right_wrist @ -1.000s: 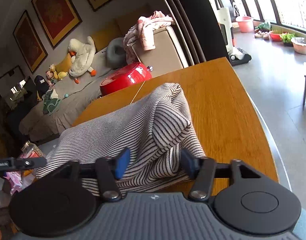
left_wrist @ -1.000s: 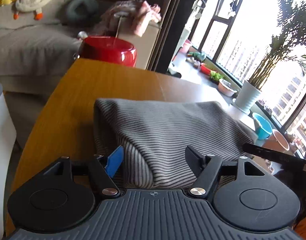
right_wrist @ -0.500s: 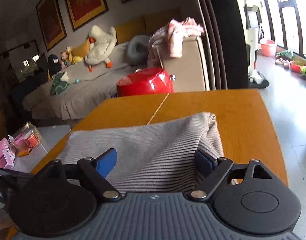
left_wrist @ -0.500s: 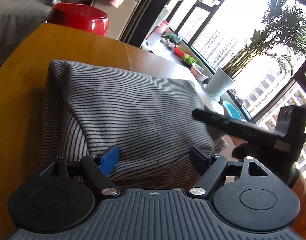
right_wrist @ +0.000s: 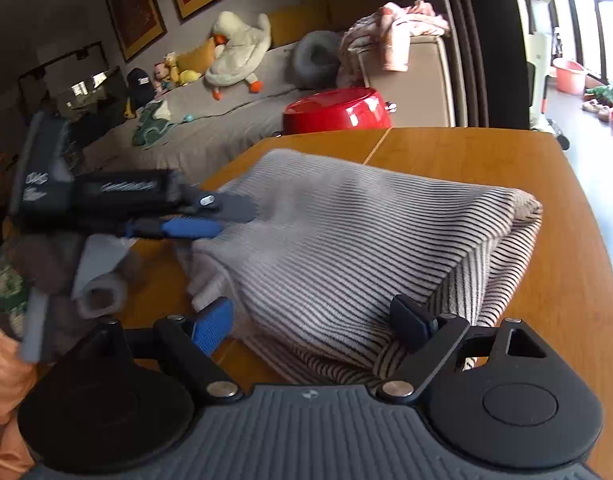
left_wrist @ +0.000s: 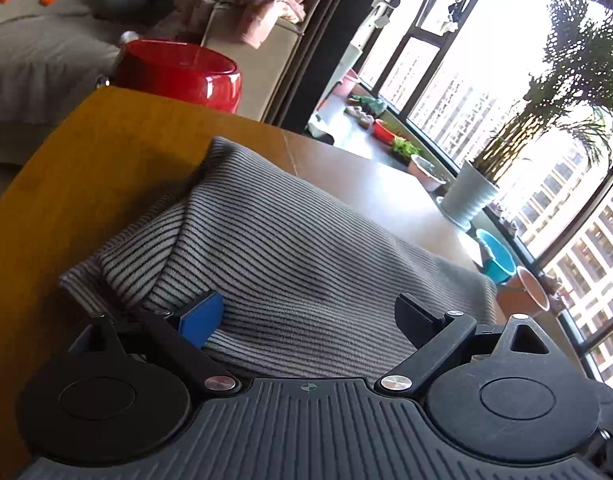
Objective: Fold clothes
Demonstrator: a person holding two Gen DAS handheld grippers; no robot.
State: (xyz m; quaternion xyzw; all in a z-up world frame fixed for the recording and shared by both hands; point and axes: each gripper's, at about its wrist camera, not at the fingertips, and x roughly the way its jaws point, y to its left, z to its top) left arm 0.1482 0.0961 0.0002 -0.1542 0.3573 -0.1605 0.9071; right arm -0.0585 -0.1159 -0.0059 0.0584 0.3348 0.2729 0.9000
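Note:
A grey striped garment [left_wrist: 290, 248] lies folded in a thick bundle on the wooden table [left_wrist: 86, 184]; it also shows in the right wrist view [right_wrist: 346, 240]. My left gripper [left_wrist: 306, 314] is open, its fingers spread over the garment's near edge, and it shows from the side in the right wrist view [right_wrist: 210, 216], at the bundle's left end. My right gripper [right_wrist: 312, 320] is open, spread across the bundle's near edge, with nothing pinched.
A red pot [right_wrist: 338, 110] stands past the table's far edge, before a sofa [right_wrist: 234, 112] with soft toys and clothes. Windows, a potted plant [left_wrist: 470, 196] and basins lie to the right. The table edge [right_wrist: 602, 280] runs close on the right.
Both grippers have drawn back and tilted, staying open. The garment now lies in a folded bundle; the left gripper has come to its left end in the right view.

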